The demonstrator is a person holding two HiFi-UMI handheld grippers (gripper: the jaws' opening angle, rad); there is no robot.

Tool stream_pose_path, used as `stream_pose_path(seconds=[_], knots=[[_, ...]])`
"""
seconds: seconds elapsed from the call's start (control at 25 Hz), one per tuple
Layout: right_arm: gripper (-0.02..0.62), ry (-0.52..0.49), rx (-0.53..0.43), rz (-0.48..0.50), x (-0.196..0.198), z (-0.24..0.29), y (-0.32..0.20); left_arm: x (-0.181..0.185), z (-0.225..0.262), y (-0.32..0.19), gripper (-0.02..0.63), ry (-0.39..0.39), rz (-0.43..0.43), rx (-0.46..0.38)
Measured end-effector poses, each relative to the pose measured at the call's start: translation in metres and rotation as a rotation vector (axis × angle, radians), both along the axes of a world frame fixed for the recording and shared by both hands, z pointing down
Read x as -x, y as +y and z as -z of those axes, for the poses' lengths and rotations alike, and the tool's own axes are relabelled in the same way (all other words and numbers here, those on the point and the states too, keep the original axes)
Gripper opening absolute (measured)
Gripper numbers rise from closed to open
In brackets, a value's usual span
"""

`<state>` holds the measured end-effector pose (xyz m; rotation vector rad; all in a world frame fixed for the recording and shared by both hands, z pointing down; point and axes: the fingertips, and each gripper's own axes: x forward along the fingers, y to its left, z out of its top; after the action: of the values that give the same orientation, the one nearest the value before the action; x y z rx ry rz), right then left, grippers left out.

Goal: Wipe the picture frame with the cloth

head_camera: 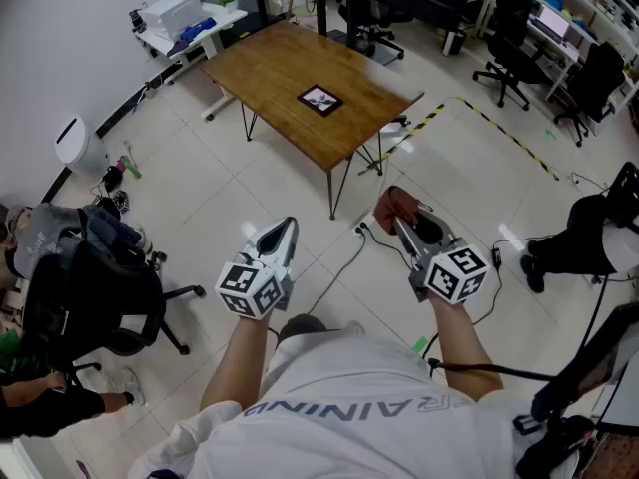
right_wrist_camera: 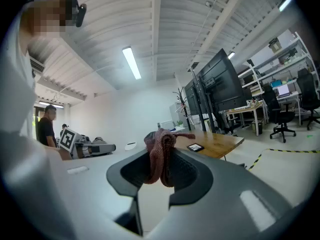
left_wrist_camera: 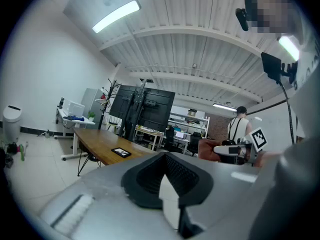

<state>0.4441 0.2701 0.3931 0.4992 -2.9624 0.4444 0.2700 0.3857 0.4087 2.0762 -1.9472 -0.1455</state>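
The picture frame (head_camera: 319,99) lies small and far off on the desk (head_camera: 270,63) in the head view, too small to tell what it shows. In both tool views it is only a tiny dark slab. The cloth (head_camera: 397,202) shows only as a bunch past the right tool (head_camera: 407,224); its clamped part is lost between the jaws. The person's torso (head_camera: 369,407) is cut off by the bottom edge.

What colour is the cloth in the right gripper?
The cloth is a dusty reddish pink, clearest in the right gripper view.
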Motion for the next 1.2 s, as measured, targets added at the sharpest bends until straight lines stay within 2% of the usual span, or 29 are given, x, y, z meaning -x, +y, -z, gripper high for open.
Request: stream_pose_path(seconds=[0.28, 0.52, 0.76, 1.04, 1.2], knots=[[0.11, 0.007, 0.012, 0.063, 0.027, -0.01, -0.01, 0.027, -0.007, 0.001, 0.005, 0.0, 0.076, -0.001], [0.11, 0.019, 0.004, 0.056, 0.067, -0.014, -0.041, 0.077, -0.015, -0.027, 0.005, -0.012, 0.081, -0.003], [0.11, -0.007, -0.016, 0.001, 0.14, -0.009, -0.099, 0.162, -0.003, -0.08, 0.005, -0.077, 0.058, -0.027], [0.11, -0.02, -0.018, -0.045, 0.251, -0.007, -0.144, 0.285, 0.001, -0.128, 0.005, -0.086, 0.039, -0.013], [0.11, -0.012, -0.003, -0.088, 0.288, -0.007, -0.16, 0.334, -0.008, -0.139, 0.004, -0.057, 0.029, 0.01]])
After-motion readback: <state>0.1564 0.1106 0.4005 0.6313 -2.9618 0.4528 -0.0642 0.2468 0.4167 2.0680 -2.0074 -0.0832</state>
